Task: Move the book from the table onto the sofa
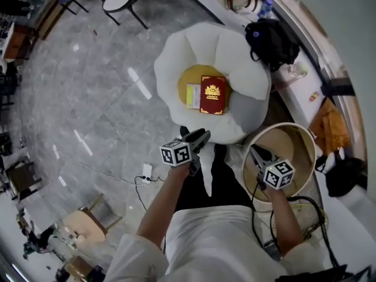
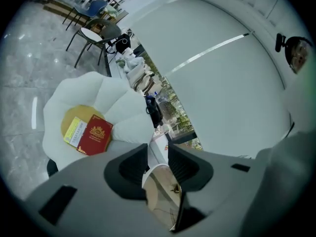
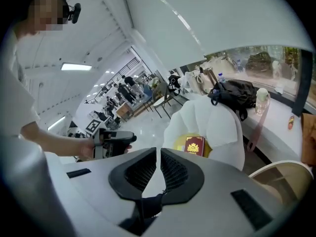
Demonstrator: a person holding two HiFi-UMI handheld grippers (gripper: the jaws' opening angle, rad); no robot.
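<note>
The red, gold-crested hardcover book (image 1: 212, 94) already lies on the yellow centre of the white petal-shaped sofa (image 1: 176, 57), long axis running away from the person, ahead of both claws, with the narrowly parted, empty left claw (image 1: 201, 136) nearer than the right claw (image 1: 255, 152), closed on nothing.

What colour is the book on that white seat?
The book is dark red with a gold crest, clearest in the head view.

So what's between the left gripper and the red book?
Only the sofa and its white front petal lie between the left gripper and red book, as the head view shows.
</note>
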